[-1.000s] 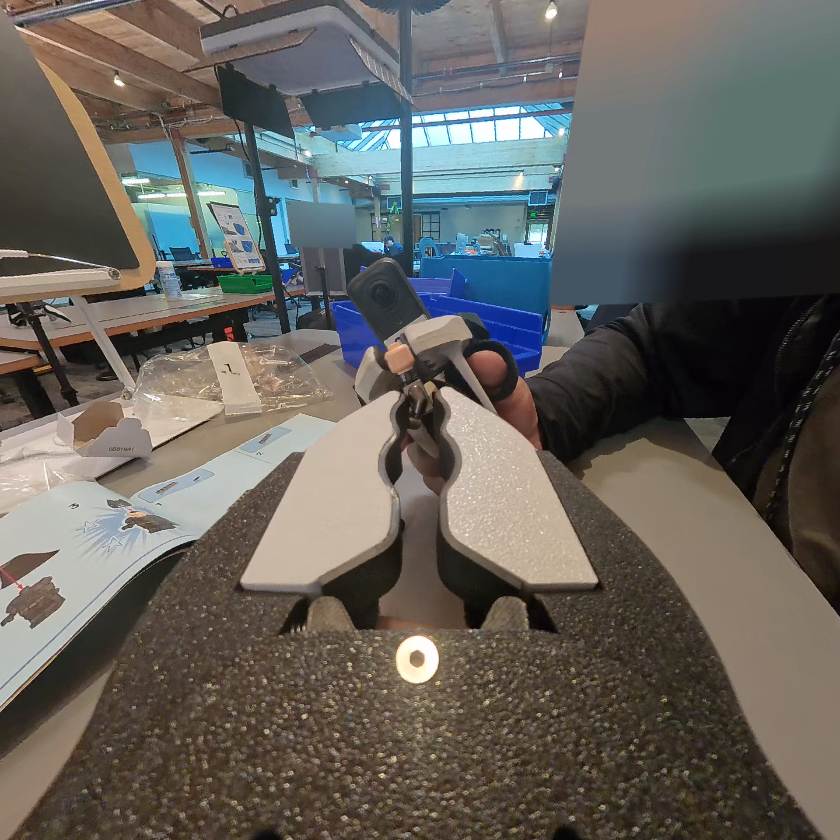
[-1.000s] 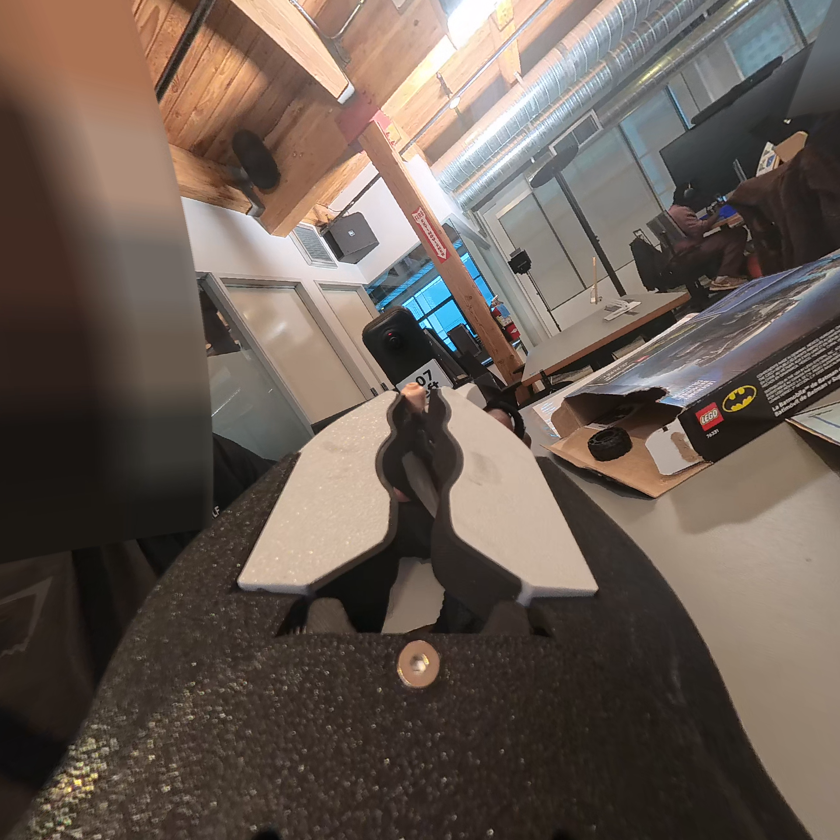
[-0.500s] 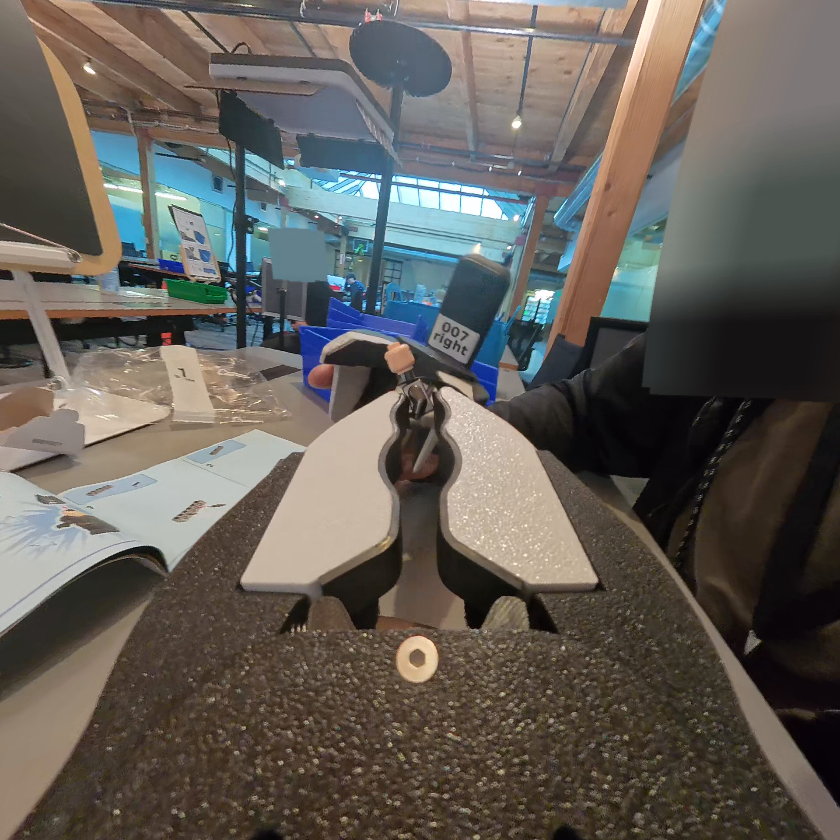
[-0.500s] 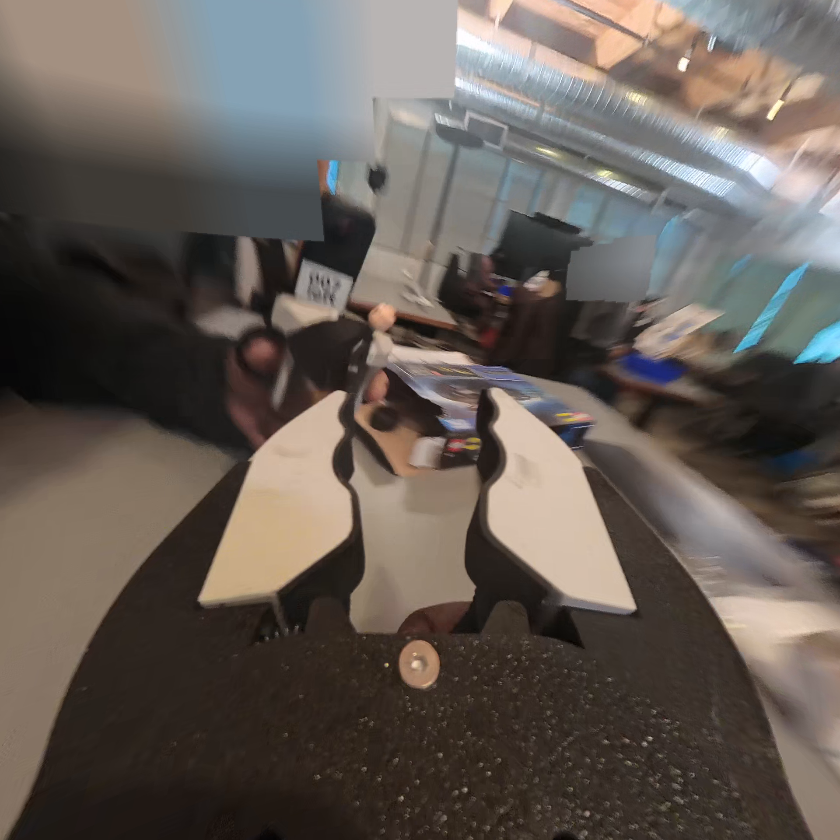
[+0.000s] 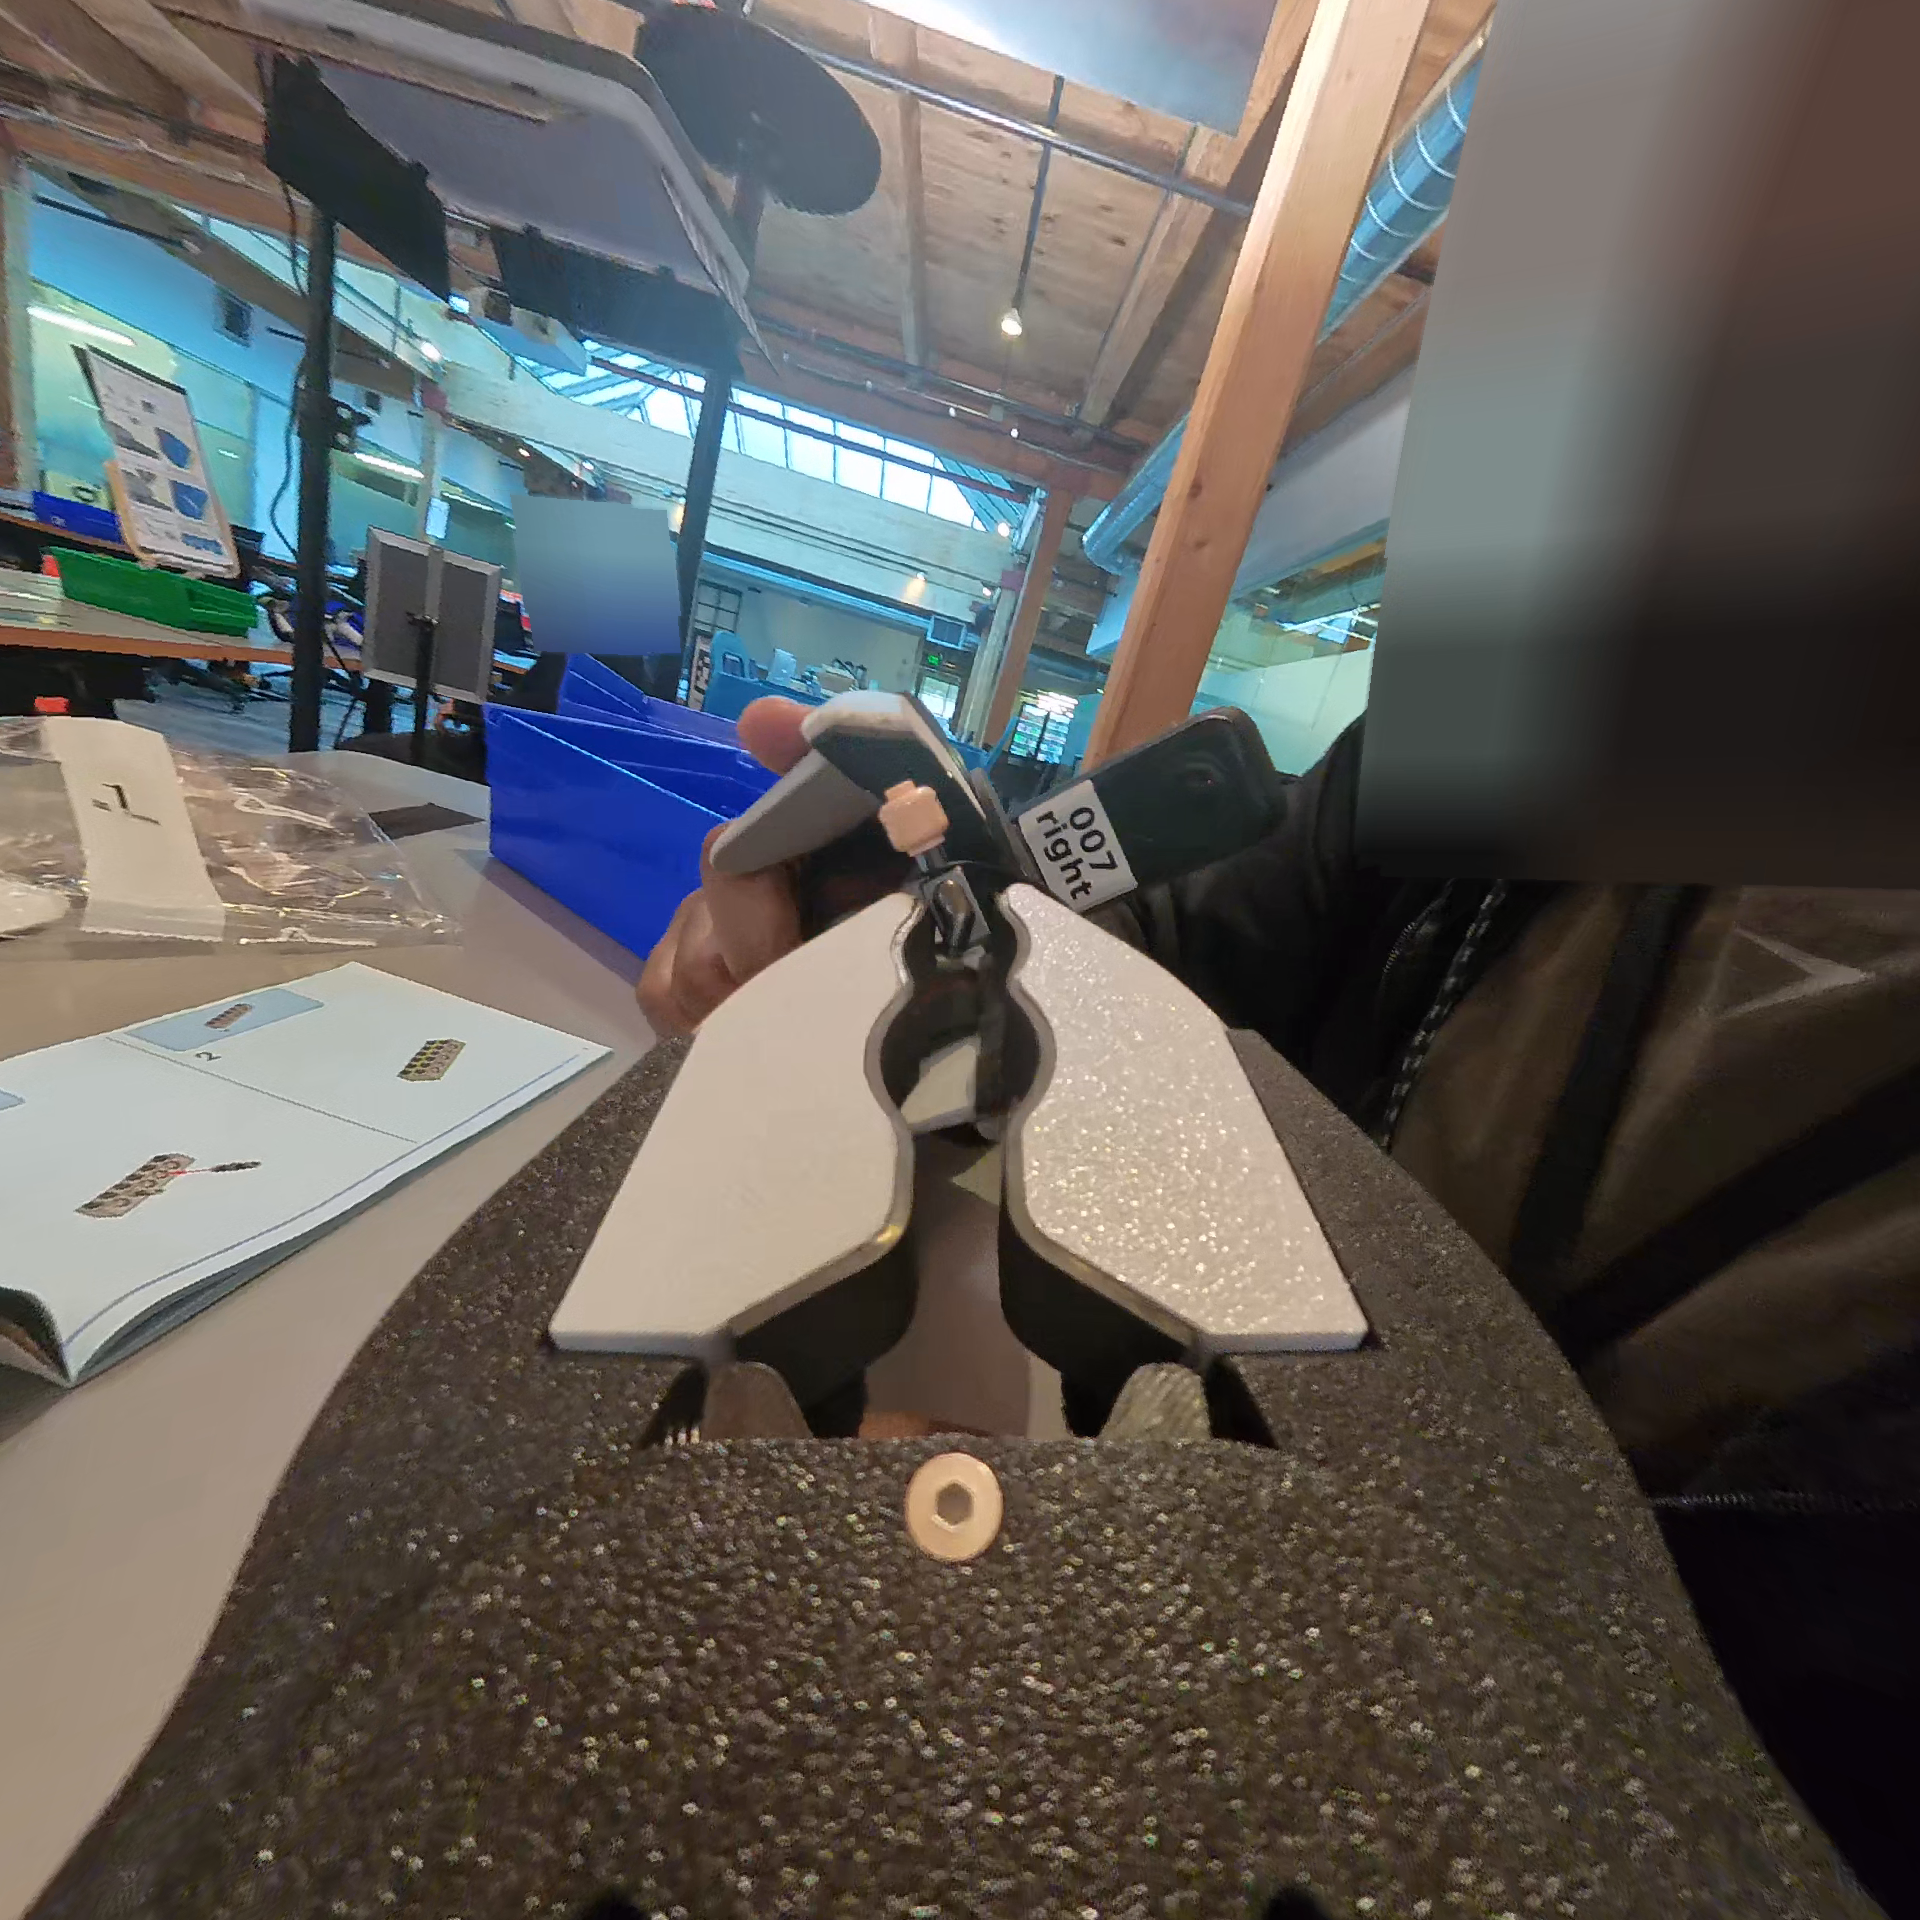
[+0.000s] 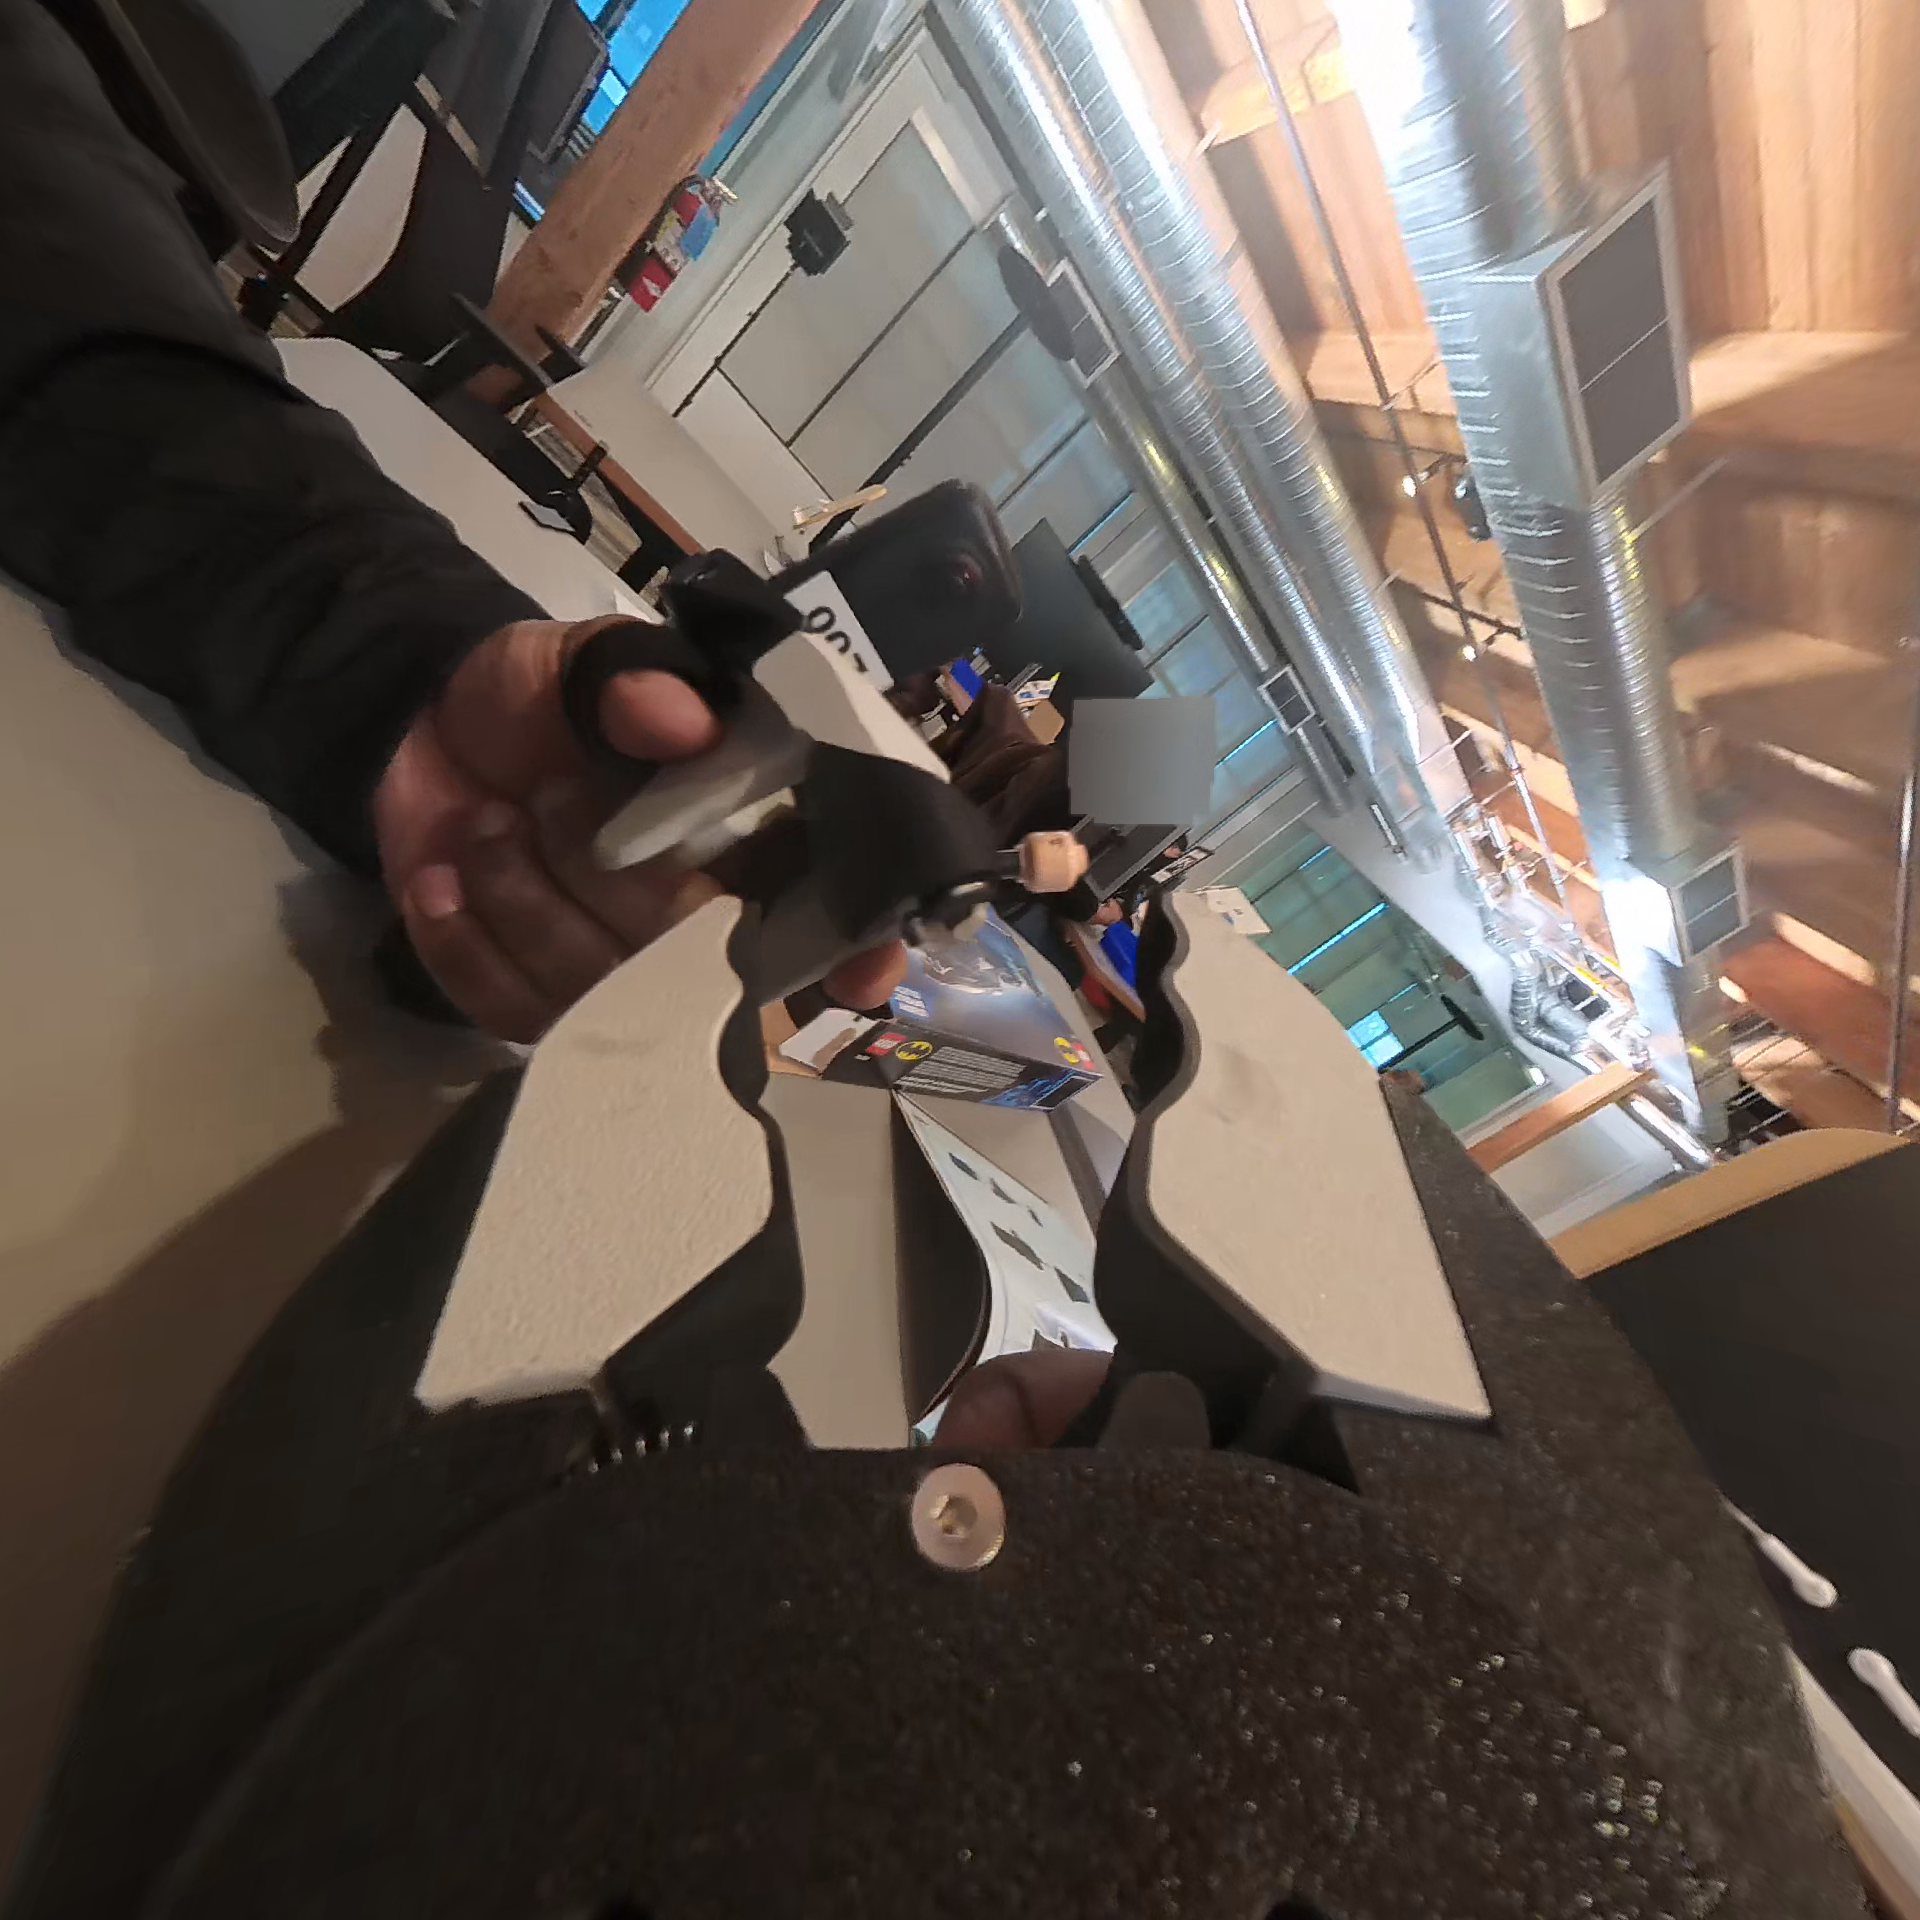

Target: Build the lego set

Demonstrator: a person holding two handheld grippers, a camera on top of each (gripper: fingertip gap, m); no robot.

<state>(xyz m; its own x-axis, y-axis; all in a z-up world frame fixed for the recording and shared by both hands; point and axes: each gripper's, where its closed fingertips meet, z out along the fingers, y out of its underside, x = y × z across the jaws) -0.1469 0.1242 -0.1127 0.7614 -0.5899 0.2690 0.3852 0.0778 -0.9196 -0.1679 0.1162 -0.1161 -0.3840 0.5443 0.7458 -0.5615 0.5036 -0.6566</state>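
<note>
My left gripper (image 5: 956, 920) is shut on a small minifigure with a dark body (image 5: 951, 914) and a tan head (image 5: 912, 814), held up in the air over the table. The head sticks out past the fingertips. The right wrist view shows this grip from the side, with the tan head (image 6: 1051, 860) beyond the left gripper's dark tips (image 6: 935, 894). My right gripper (image 6: 951, 935) is open wide and holds nothing. Its fingers (image 6: 665, 1049) stand on either side of the figure without touching it. It also shows in the left wrist view (image 5: 831, 800), just behind the figure.
An open instruction booklet (image 5: 260, 1122) lies on the grey table (image 5: 156, 1455) at the left, with a clear parts bag (image 5: 208, 831) and blue bins (image 5: 623, 800) behind it. The set's dark box (image 6: 966, 1049) lies farther off. A person's dark sleeve (image 6: 208, 520) is close. Left and right tips are no more than a few centimetres apart.
My right gripper was shut at the minifigure's head; it has opened wide, let go and rolled to the side. My left gripper has kept its hold on the figure throughout.
</note>
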